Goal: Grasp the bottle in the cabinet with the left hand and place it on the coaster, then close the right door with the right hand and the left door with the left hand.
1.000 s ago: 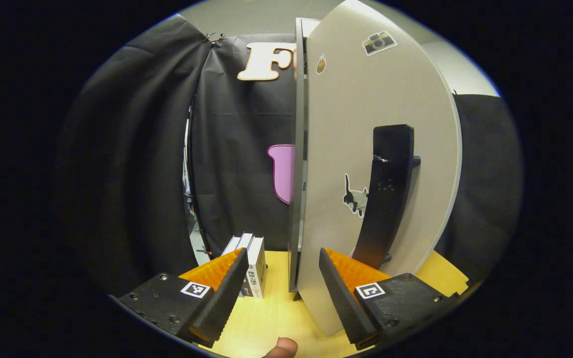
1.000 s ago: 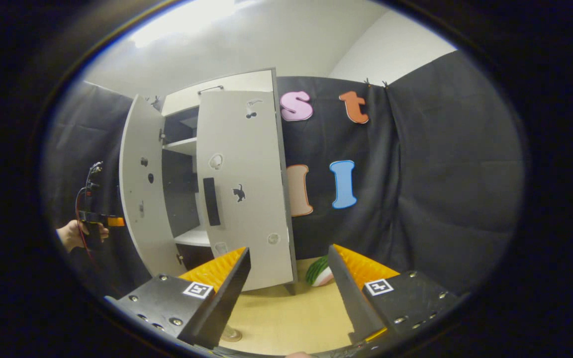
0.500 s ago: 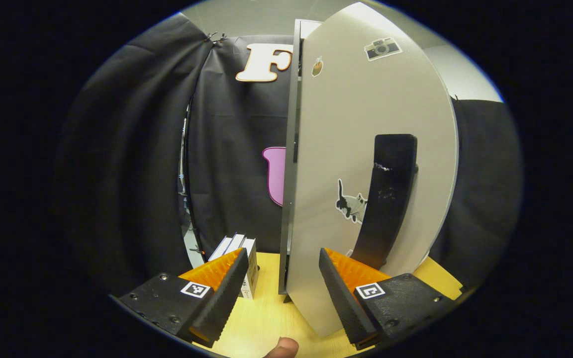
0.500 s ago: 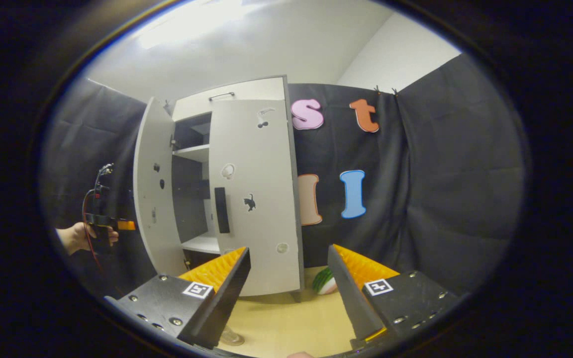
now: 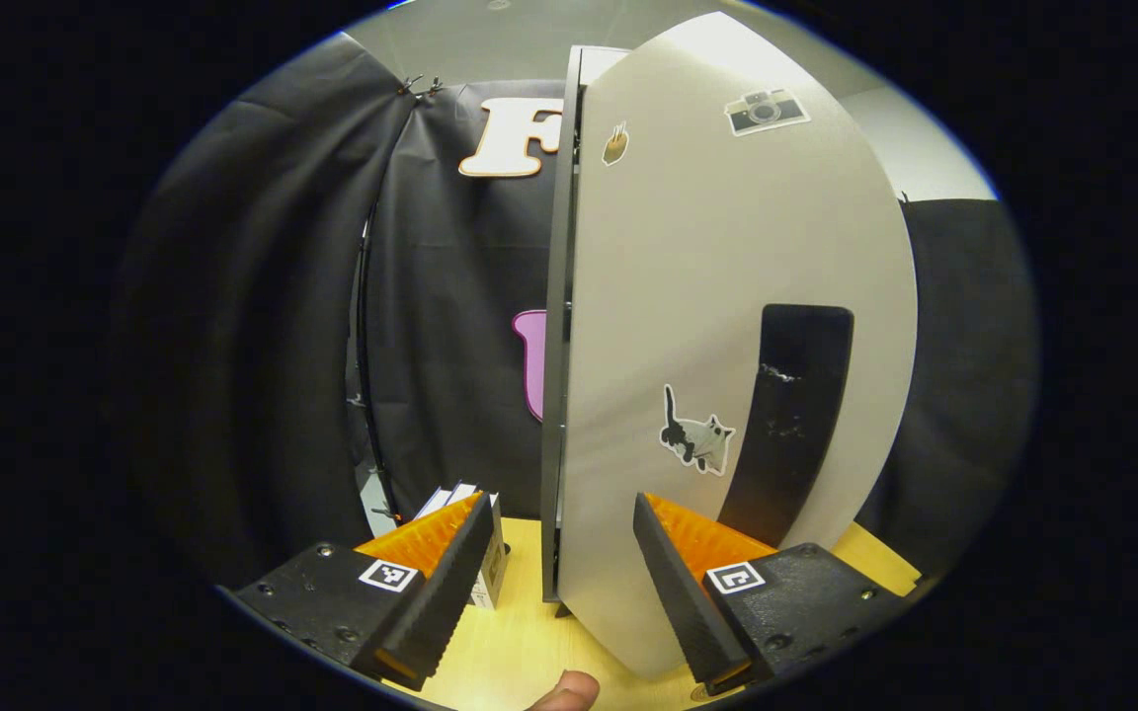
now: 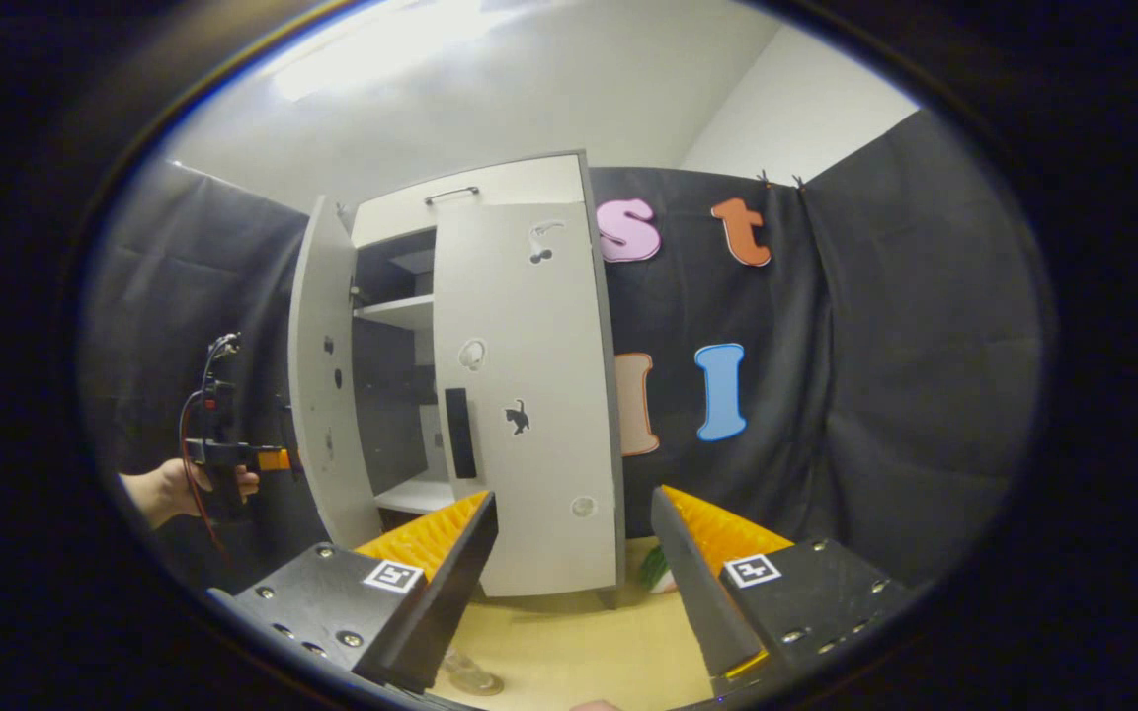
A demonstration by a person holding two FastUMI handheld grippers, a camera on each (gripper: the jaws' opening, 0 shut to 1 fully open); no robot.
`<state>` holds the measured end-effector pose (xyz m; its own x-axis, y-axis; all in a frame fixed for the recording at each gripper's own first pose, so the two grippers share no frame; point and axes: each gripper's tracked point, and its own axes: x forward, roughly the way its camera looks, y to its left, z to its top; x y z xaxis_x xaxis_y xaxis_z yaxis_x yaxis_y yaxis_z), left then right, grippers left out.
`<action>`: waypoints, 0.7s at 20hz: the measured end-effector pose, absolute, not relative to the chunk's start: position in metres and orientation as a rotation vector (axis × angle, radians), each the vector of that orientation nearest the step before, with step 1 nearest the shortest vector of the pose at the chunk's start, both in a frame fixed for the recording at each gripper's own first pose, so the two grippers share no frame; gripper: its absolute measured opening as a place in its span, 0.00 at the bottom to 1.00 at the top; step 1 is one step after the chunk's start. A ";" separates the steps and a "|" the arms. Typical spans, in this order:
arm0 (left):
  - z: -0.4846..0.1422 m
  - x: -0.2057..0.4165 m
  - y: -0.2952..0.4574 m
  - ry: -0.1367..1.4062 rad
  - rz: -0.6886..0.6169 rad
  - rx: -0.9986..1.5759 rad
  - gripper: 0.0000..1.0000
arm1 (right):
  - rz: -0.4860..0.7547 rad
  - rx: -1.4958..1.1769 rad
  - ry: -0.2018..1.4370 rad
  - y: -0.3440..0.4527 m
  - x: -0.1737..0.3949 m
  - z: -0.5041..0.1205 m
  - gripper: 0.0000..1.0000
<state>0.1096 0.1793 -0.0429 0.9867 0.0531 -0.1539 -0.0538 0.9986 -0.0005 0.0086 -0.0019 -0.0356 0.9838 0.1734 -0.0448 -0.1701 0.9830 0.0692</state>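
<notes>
While both claws gape empty, the left door [image 5: 727, 326] hides the cabinet's [image 6: 490, 188] inside.

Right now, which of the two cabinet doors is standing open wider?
The left door, beside the left tool, swings far out, showing only its inner face and edge. The right door, with the cat sticker, is nearly flush with the cabinet front.

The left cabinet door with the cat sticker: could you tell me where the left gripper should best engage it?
Probably the grey left cabinet door is best pushed on its outer face near the tall black handle, far from the hinge edge. The open left gripper faces that side already.
</notes>
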 end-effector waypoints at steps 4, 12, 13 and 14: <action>-0.046 0.120 0.156 0.164 0.036 -0.002 0.91 | 0.167 0.054 0.050 0.004 0.009 -0.032 0.95; -0.024 0.073 0.136 0.147 0.100 -0.059 0.95 | 0.152 -0.032 0.004 -0.011 -0.013 -0.025 0.95; -0.022 0.064 0.137 0.142 0.112 -0.049 0.96 | 0.147 -0.036 0.001 -0.011 -0.014 -0.025 0.95; -0.017 0.056 0.138 0.134 0.127 -0.032 0.96 | 0.149 -0.041 -0.001 -0.009 -0.015 -0.025 0.95</action>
